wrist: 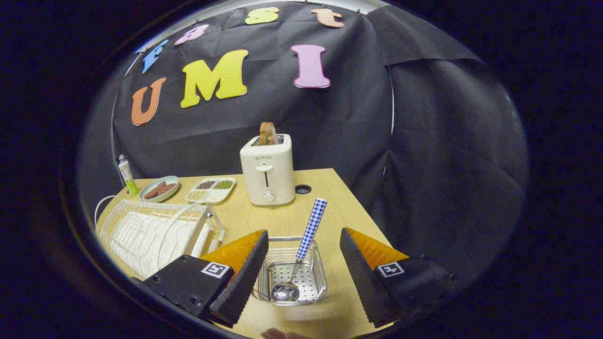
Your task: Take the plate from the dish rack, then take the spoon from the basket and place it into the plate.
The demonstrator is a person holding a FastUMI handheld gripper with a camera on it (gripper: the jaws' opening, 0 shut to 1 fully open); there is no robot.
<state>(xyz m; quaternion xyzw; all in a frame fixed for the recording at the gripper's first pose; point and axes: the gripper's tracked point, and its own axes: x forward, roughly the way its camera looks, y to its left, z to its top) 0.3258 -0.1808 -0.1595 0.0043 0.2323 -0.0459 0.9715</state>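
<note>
1. Black cloth (424, 141) closes off the booth behind a light wooden table (330, 212), which has a small dark round hole (303, 189) near its far edge.
2. Your gripper (304, 263) hangs above the near end of the table with its fingers spread wide apart, grasping nothing.
3. Between the fingers you see a small wire basket with a perforated metal floor (308, 282).
4. A metal spoon with a blue-and-white checked handle (301, 254) stands in that basket, bowl down on the floor, handle leaning up and away over the far rim.
5. To your left of the basket sits a white wire dish rack (155, 230). Whether a plate stands in it you cannot tell.
6. Beyond the basket stands a white two-slot toaster (267, 172) with a brown slice of toast (267, 134) upright in a slot.
7. Left of the toaster: a white divided tray of grains (210, 189), a pale green dish holding reddish sausages (160, 189), a small green-capped tube (127, 176).
</note>
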